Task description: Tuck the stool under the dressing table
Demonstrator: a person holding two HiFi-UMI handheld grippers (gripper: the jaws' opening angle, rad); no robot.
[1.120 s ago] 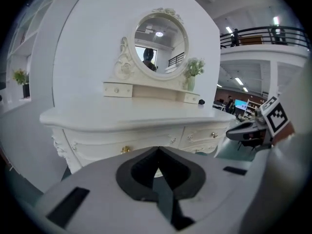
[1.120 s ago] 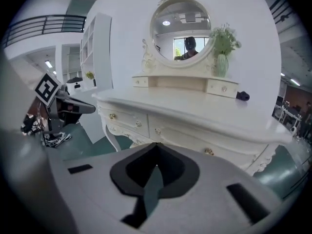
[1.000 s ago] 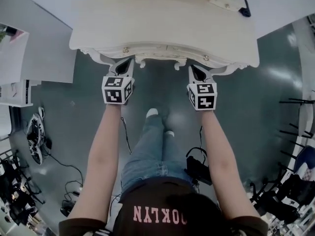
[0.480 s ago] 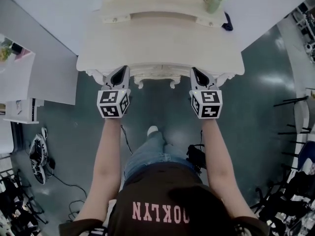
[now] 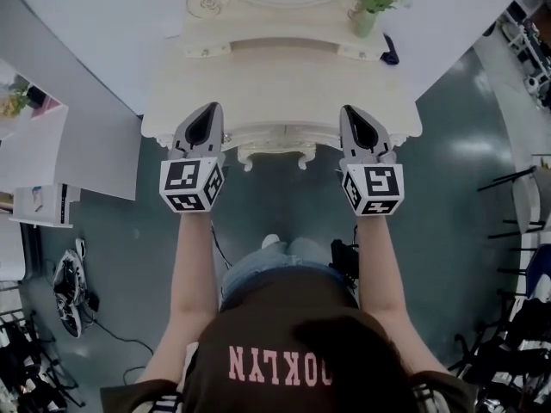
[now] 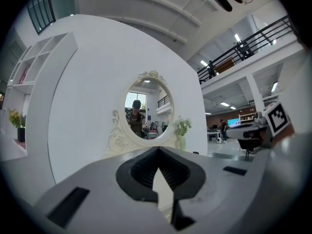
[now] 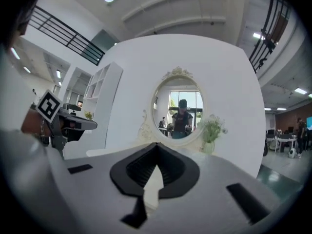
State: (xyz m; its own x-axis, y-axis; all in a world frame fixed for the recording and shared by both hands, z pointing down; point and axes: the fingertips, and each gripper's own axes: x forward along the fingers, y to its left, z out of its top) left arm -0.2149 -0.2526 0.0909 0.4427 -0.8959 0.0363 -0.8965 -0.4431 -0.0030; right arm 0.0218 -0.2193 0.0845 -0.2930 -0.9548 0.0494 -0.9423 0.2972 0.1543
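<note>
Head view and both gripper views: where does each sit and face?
Head view: on the head, steeply down at the dressing table; forearms, left claw, right claw show.
Left gripper view: on left claw, level toward the mirror; shut jaws show.
Right gripper view: on right claw, same aim, shut jaws.
Both share mirror and plant.

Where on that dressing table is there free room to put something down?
The broad front of the tabletop is bare, from the raised back ledge to the front edge. The back right corner is crowded: a potted plant and a small dark object.
</note>
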